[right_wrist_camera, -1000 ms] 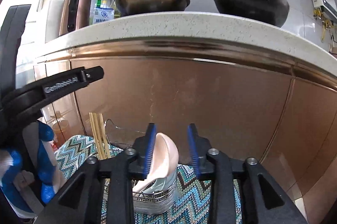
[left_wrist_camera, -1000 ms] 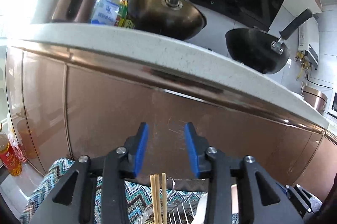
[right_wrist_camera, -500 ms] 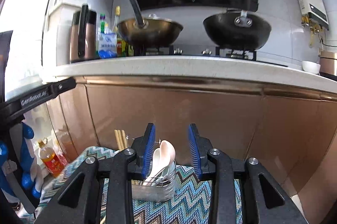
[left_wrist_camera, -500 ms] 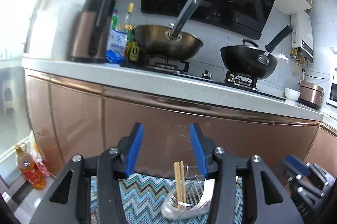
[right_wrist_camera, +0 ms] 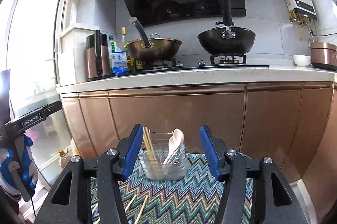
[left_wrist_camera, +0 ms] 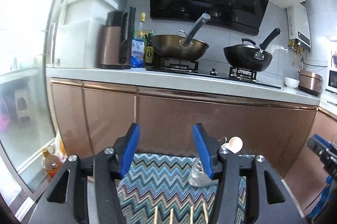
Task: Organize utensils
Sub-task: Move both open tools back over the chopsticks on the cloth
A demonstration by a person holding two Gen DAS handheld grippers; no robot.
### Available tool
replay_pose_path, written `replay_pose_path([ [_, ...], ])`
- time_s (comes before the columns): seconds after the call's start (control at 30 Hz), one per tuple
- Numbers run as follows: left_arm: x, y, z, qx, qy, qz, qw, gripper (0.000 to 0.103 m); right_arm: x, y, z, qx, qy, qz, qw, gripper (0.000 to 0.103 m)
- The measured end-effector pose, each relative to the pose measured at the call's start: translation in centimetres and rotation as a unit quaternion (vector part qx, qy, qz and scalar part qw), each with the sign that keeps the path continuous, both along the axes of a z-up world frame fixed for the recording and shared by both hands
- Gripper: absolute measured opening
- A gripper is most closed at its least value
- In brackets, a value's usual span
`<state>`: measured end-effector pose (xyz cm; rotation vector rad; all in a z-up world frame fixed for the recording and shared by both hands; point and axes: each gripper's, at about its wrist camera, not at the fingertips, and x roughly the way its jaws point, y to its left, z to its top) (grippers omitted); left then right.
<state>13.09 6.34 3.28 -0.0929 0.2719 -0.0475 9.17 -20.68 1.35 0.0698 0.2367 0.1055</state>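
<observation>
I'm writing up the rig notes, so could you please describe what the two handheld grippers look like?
Both match: the left gripper and right gripper have black angular plastic linkages joined with silver bolts, ending in blue ribbed pads. Seen from the right wrist view, the left unit's black body carries white "GenRobot.AI" lettering above a blue and white grip. No cables or sleeves can be clearly made out.

— Any lettering you can read?

— "GenRobot.AI", white on the black bar of the left gripper's body [right_wrist_camera: 34, 117], at the left edge of the right wrist view.

— Anything on the counter?

— A dark bottle [left_wrist_camera: 149, 53] carries a large "0" on its label, left of centre in the left wrist view. The blue-and-white packet [right_wrist_camera: 118, 63] has print too small to read.
</observation>
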Motion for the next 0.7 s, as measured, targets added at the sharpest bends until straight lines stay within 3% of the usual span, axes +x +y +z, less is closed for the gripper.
replay_pose_path([
  [0.07,-1.1,0.7,0.3,-0.001,-0.003,0.003,1.0,0.051,-1.4,0.1,0.4,0.0,-0.013,-0.009,1.0,0.06],
  [0.2,-2.9,1.9,0.6,-0.01,-0.007,0.007,0.9999,0.051,-4.5,0.4,1.2,-0.012,-0.049,-0.036,0.998,0.087],
  [0.33,-4.5,2.5,0.5,-0.012,-0.008,0.007,0.9999,0.051,-7.3,0.4,1.6,-0.021,-0.083,-0.059,0.995,0.101],
  [0.5,-5.9,2.7,0.0,-0.01,-0.004,0.003,0.9999,0.052,-9.1,-0.2,1.0,-0.028,-0.085,-0.053,0.995,0.103],
  [0.7,-7.2,3.3,-0.5,-0.019,0.002,0.005,0.9998,0.052,-10.2,-1.8,-0.2,0.012,-0.073,-0.035,0.997,0.103],
])
